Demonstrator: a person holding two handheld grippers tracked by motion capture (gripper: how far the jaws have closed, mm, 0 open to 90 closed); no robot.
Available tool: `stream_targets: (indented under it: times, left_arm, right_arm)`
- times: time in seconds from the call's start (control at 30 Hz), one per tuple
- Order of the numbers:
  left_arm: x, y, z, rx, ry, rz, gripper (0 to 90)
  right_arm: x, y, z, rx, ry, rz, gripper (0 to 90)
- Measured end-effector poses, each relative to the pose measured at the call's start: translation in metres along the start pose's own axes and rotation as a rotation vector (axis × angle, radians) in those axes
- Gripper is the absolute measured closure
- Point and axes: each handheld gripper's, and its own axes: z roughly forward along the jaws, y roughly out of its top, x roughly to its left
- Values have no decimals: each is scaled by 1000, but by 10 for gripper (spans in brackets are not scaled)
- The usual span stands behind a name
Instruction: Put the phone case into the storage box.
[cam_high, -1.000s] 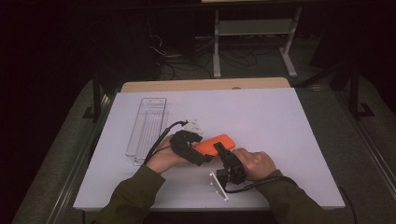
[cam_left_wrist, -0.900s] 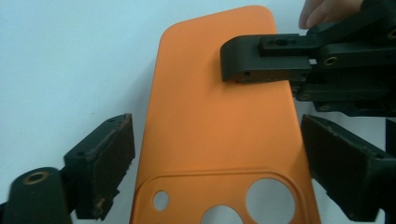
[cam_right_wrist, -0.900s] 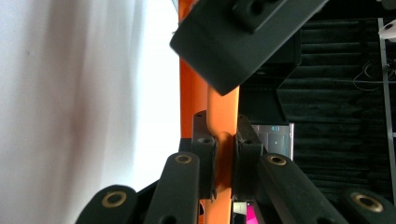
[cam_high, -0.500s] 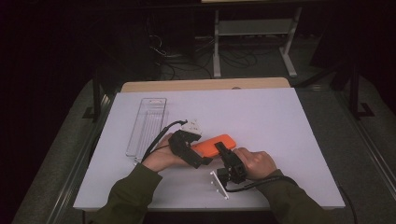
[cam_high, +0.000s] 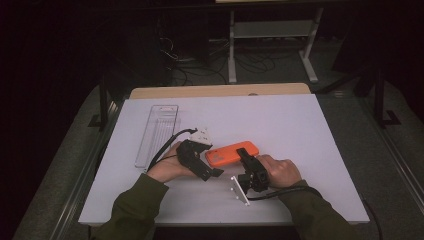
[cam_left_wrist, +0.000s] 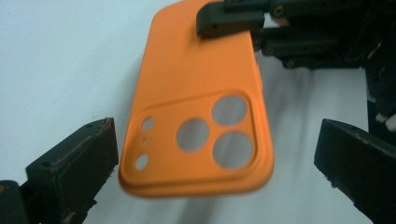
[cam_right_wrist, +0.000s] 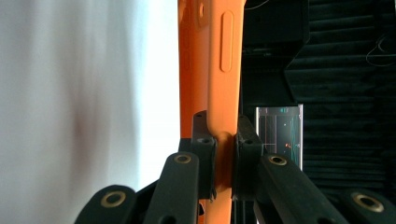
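Changed since a second ago: left gripper (cam_high: 206, 161) jaws, then closed on the camera end of the orange phone case (cam_high: 231, 153), have just been opening and now stand wide, one each side of that end with white table (cam_high: 300, 125) showing in both gaps and nothing gripped; both hands otherwise little shifted. Item: phone case, held just above the table near its front middle, back face up in the left gripper view, three large lens holes (cam_left_wrist: 219, 128) toward the left gripper. Holder: right gripper (cam_high: 246, 156), jaws nearly closed, pinching the case's opposite end through its thickness; in the right gripper view the pads (cam_right_wrist: 204, 140) press both faces and the case (cam_right_wrist: 212, 70) runs straight away from them. Long axis: running from one gripper to the other, left end between the opened jaws, right end clamped. Judgement: case now rests with the right hand alone; any carry starts from there. Also present: clear plastic tray (cam_high: 157, 135), well apart at rear left
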Motion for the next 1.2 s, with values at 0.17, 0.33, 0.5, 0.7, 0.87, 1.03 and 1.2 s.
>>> stream_targets:
  times: [0.17,0.33,0.5,0.7,0.87,1.03,1.2]
  left_arm:
    - [4,-3,-5,-30,7,-11,0]
    - [12,-5,-13,-66,19,-8,0]
    - [20,-10,-16,-102,23,-21,0]
    - [26,-17,-16,-113,18,-58,0]
    - [28,-20,-16,-109,15,-25,0]
    - [29,-23,-15,-119,6,-18,0]
    - [30,-25,-14,-109,2,-14,0]
  right_arm:
    - [-3,-6,1,17,-1,13,807]
    - [-8,-15,0,49,7,29,806]
    - [-13,-23,-1,73,0,56,806]
    - [-16,-28,-2,89,-10,94,806]
    - [-17,-29,-2,86,-11,95,805]
    - [-19,-30,-3,86,-11,104,805]
    - [-20,-32,-3,89,-10,128,805]
